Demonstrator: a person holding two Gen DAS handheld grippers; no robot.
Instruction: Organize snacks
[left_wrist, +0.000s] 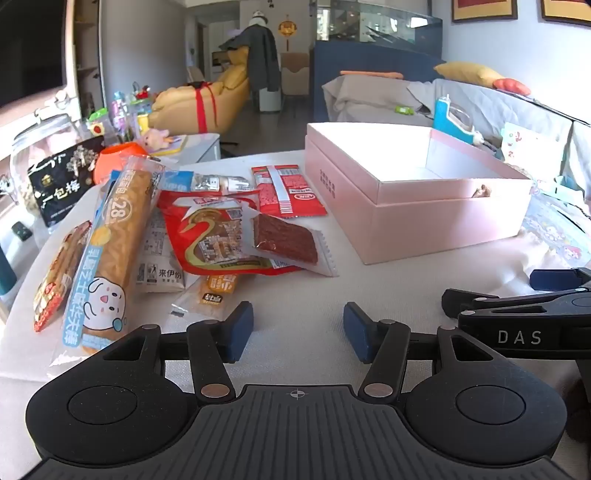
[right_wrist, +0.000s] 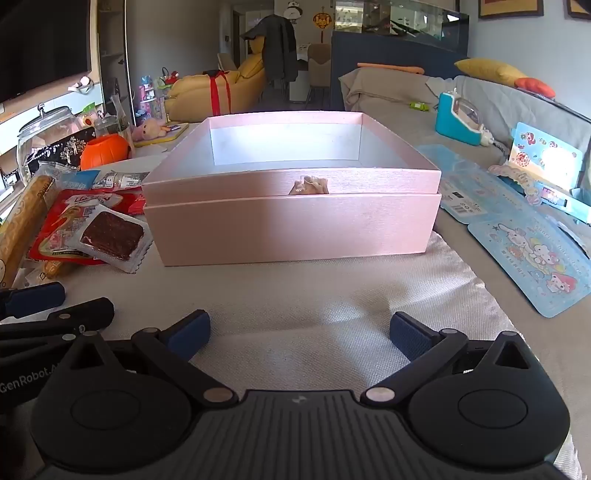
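One pink box (right_wrist: 291, 225) sits on the bench (right_wrist: 314, 325); two grippers, left (left_wrist: 298, 330) and right (right_wrist: 300, 334), jaws released, empty.

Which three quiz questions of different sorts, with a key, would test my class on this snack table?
1. True or false: the pink box already holds snacks.
2. What lies on top of the red snack bag?
A. orange cup
B. clear packet with a dark red slab
C. blue card
3. Fill in: both grippers, left gripper and right gripper, are ____.

Key: 1 false; 2 B, the clear packet; 3 open.
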